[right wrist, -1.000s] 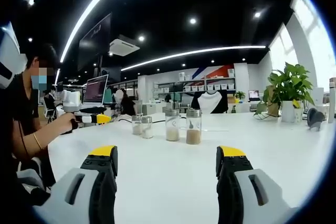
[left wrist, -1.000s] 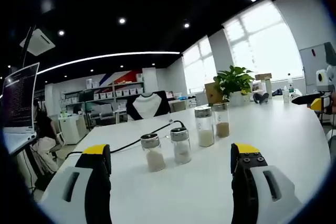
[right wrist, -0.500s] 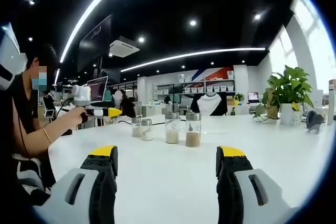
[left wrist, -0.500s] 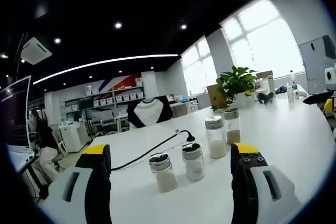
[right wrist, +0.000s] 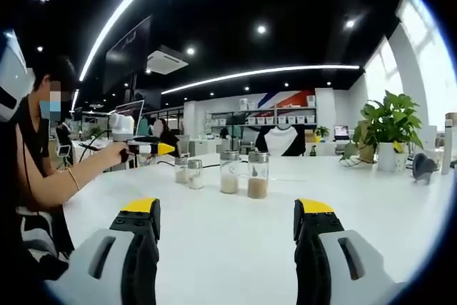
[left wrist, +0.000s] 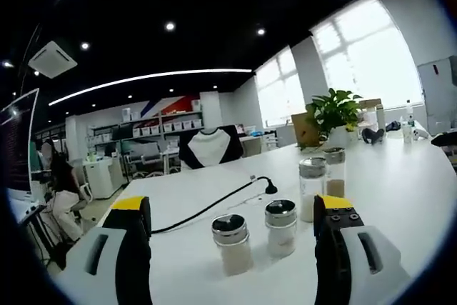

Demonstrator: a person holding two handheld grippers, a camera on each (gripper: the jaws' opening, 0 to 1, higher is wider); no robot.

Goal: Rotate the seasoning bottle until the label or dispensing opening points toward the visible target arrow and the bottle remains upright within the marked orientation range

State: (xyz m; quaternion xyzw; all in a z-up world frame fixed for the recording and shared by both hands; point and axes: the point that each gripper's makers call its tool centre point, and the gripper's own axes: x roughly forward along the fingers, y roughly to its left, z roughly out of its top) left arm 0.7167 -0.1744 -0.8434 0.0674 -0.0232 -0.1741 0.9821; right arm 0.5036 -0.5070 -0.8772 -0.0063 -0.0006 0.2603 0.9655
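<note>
Both my grippers, left (left wrist: 228,223) and right (right wrist: 227,223), released; four seasoning bottles (left wrist: 232,243) upright on white table (right wrist: 235,241), none grasped.

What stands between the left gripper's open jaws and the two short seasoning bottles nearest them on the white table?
Nothing visible. The two short seasoning bottles stand on bare white table ahead of the left gripper; the black cable lies behind them.

Right hand-held gripper (right wrist: 226,237) is seen with jaws parted and nothing between them, above a white tabletop (right wrist: 228,212). Four upright seasoning bottles (right wrist: 229,172) are ranged in a row further back. The left hand-held gripper (right wrist: 158,149) is held beside them by a person's hand (right wrist: 114,152). A potted plant (right wrist: 389,128) is placed at right.
</note>
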